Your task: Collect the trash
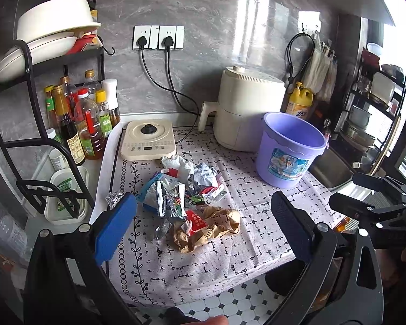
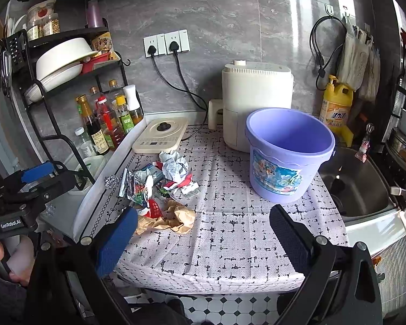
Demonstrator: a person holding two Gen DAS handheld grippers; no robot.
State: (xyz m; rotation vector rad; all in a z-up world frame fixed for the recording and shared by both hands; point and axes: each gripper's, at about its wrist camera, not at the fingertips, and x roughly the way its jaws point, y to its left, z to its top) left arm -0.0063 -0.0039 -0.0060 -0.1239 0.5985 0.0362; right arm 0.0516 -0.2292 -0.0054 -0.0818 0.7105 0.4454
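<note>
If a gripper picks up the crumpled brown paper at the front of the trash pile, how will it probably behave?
The crumpled brown paper looks thin and creased, so it is probably light and will crush between the pads. It seems to touch the red wrapper, which might drag along. It is unlikely to roll on the tablecloth.

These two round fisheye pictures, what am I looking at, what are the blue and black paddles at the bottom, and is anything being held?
No robot here: a person holds a two-finger gripper in each hand, with a camera on each looking along its fingers. One picture is from the left gripper, the other from the right gripper; the paddles are their fingers. Both are open and hold nothing. Ahead lies a white black-patterned tablecloth carrying a pile of crumpled wrappers and a crumpled brown paper bag. To the right stands an empty lilac plastic bucket, likely for the trash. Behind are a cream air fryer and a flat cream induction cooker.
</note>
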